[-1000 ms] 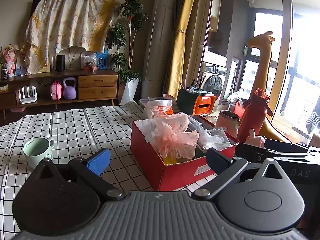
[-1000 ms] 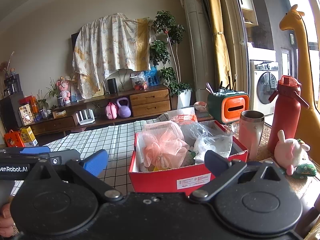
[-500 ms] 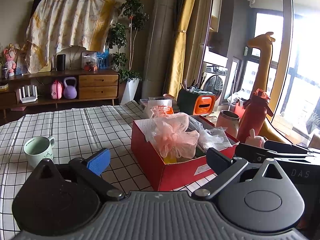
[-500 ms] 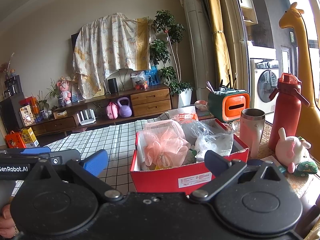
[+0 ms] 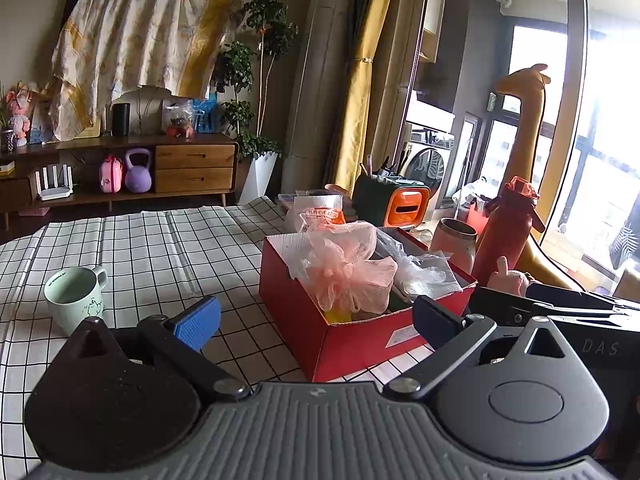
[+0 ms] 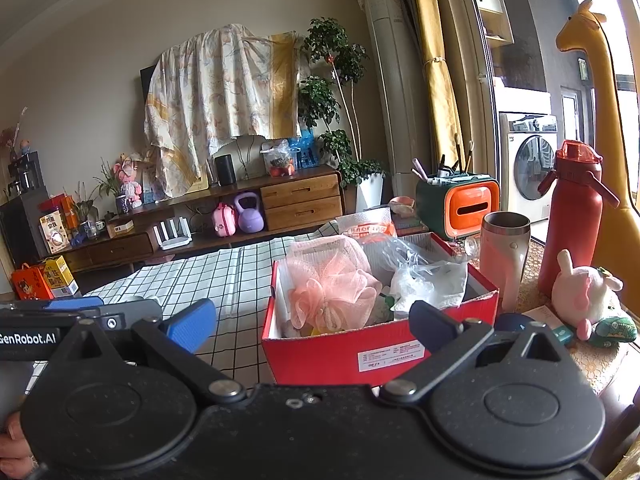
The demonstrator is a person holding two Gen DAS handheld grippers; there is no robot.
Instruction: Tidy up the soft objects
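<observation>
— Since a second ago, did anything move?

— Almost nothing. Both grippers stay where they were, only the view has drifted a little. My left gripper (image 5: 316,322) is spread wide with nothing between its fingers, and my right gripper (image 6: 314,326) is the same, released and empty.

— Count the soft things for me.

— I see one pink mesh sponge (image 6: 332,288) lying inside the one red box (image 6: 320,354), with one crumpled clear plastic bag (image 6: 420,276) beside it in the same box. One pink plush rabbit (image 6: 586,292) sits outside, to the right of the box, near one red bottle (image 6: 570,216) and one steel cup (image 6: 504,248). One green mug (image 5: 74,300) stands apart on the checked tablecloth (image 5: 160,244).

— Any writing?

— "GenRobot.AI" on the left gripper as seen from the right camera, and "DAS" on the right gripper. The white label (image 6: 390,359) on the box is too small to read.
</observation>
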